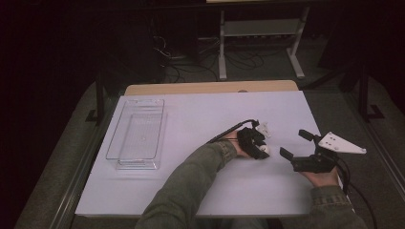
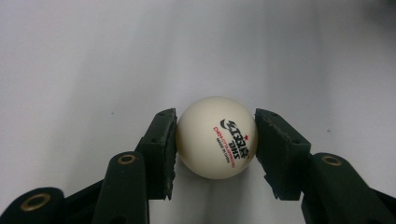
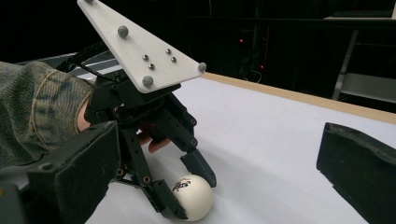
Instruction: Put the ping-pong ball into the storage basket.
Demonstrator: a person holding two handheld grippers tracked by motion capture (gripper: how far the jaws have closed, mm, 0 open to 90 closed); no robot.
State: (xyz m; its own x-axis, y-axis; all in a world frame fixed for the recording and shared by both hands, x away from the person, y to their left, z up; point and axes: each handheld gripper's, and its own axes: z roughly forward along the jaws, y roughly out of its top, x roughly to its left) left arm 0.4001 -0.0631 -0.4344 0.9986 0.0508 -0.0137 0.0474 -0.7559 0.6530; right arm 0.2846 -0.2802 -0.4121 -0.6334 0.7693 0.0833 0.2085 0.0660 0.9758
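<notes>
- Over on the left side of the desk sits a clear plastic tray, long side running front to back, and nothing can be seen inside it.
- Open white desk lies between that tray and the left gripper; nothing stands in the way there.
- Right of centre, the left gripper is down at the desk surface, the sleeved forearm reaching in from the front edge.
- In the left gripper view its jaws are closed in to ball width, one pad against each side of the white table-tennis ball, printed logo facing the camera.
- The ball sits on the desk, right of centre and nearer the front edge than the back.
- From the right gripper view, the ball rests on the white surface with the left gripper's jaw tips on either side of it.
- Further right, near the right edge, the right gripper hovers with jaws spread wide, holding nothing, just beside the left one but apart from it.
- Its grey three-cornered plate tilts toward the right edge.
</notes>
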